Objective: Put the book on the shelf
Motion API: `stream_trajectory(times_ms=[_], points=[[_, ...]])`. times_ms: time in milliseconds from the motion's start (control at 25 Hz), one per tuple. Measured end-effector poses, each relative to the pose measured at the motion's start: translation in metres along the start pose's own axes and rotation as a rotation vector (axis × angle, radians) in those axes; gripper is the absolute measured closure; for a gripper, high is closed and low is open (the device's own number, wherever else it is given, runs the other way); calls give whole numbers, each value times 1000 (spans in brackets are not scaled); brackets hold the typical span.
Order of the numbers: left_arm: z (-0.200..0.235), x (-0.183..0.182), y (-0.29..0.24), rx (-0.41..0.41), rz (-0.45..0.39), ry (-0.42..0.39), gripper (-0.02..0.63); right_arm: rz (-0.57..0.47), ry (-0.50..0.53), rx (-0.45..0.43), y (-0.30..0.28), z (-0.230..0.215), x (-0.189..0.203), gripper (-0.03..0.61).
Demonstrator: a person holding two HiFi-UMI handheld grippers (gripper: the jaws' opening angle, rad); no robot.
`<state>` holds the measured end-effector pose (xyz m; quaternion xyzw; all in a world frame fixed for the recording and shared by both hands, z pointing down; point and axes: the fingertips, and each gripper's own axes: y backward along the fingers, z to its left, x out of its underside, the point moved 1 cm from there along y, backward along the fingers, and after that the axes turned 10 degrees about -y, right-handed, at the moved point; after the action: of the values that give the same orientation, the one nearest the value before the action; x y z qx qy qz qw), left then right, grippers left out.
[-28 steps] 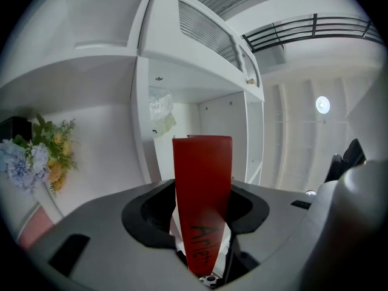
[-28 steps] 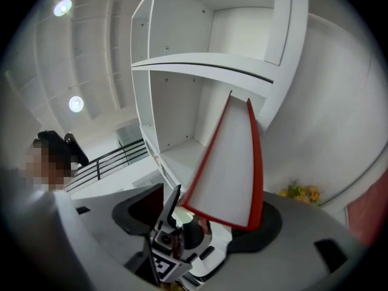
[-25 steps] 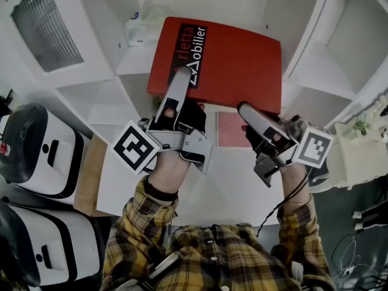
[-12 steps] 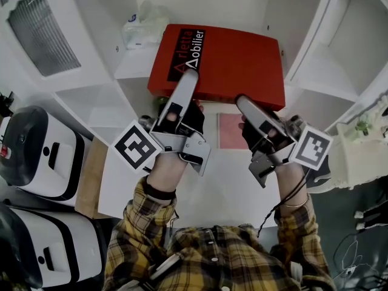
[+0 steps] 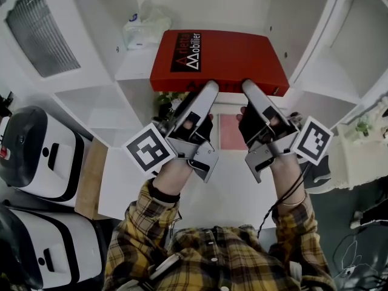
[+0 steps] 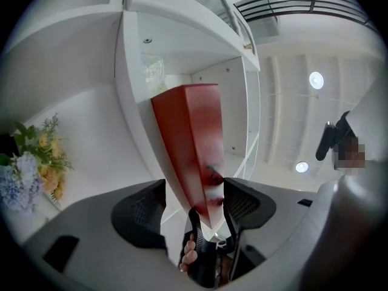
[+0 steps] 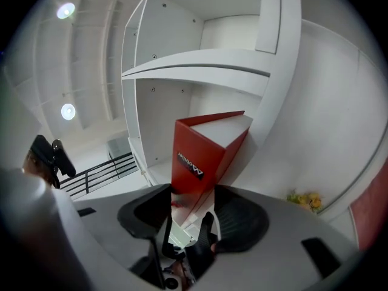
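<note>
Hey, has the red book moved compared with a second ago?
Yes. The red book has slid up the picture, deeper into the shelf: its near edge met the pink square earlier; now a gap shows between them.

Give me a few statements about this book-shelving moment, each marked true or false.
1. The red book lies flat, lettered cover up. True.
2. A plastic packet rests on top of the book. False: it sits to the book's left, on the shelf.
3. The left gripper clamps the book. False: its jaws have just been opening, and a gap shows beside the book between them.
4. The person's shirt is plaid. True.
</note>
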<state>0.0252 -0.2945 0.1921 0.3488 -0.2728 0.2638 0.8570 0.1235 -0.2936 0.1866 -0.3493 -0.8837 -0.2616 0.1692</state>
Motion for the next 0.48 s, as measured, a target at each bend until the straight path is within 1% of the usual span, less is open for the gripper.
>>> stream_trajectory(times_ms=[160,280,480], points=[[2,-2,0,-20,-7,-2,340,6,37,10,0,1,2,356],[2,-2,2,-23,-13,0,365,8,39,14,0,1,2,356],[4,-1,2,-26,-18,4,377,9,47,19,0,1,2,359]])
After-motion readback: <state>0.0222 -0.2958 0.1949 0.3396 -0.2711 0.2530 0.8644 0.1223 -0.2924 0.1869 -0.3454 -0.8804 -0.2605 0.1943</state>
